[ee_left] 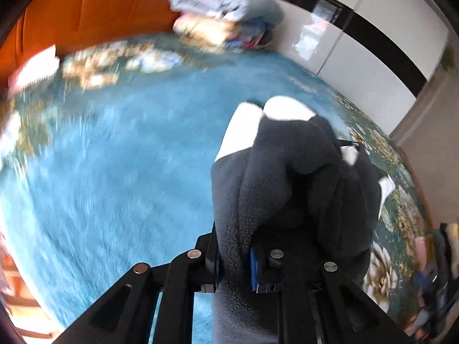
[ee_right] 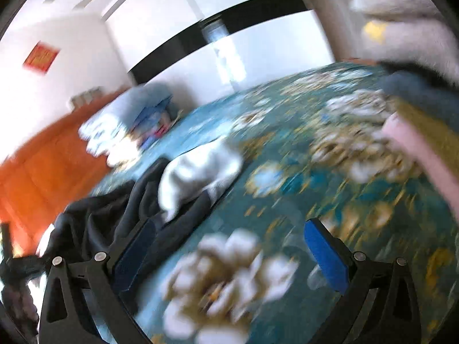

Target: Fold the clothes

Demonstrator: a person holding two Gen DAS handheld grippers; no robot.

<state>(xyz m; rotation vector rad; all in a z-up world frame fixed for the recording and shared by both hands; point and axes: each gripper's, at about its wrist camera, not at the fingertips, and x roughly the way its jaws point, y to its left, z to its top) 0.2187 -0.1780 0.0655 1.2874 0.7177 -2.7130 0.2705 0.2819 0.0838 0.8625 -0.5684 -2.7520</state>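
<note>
A teal floral bedspread [ee_left: 100, 172] covers the bed. On it trails a dark grey fleece garment with white panels [ee_left: 287, 177], one edge pinched by the left gripper [ee_left: 234, 269]. The right gripper [ee_right: 229, 258] hovers with fingers spread, empty. Judging by this, the garment is being positioned; next comes laying it flat.

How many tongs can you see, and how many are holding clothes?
Tongs holding clothes: 1, the left tongs pinching the dark grey fleece garment
Tongs holding nothing: 1, the right tongs, wide open
Total tongs: 2
</note>
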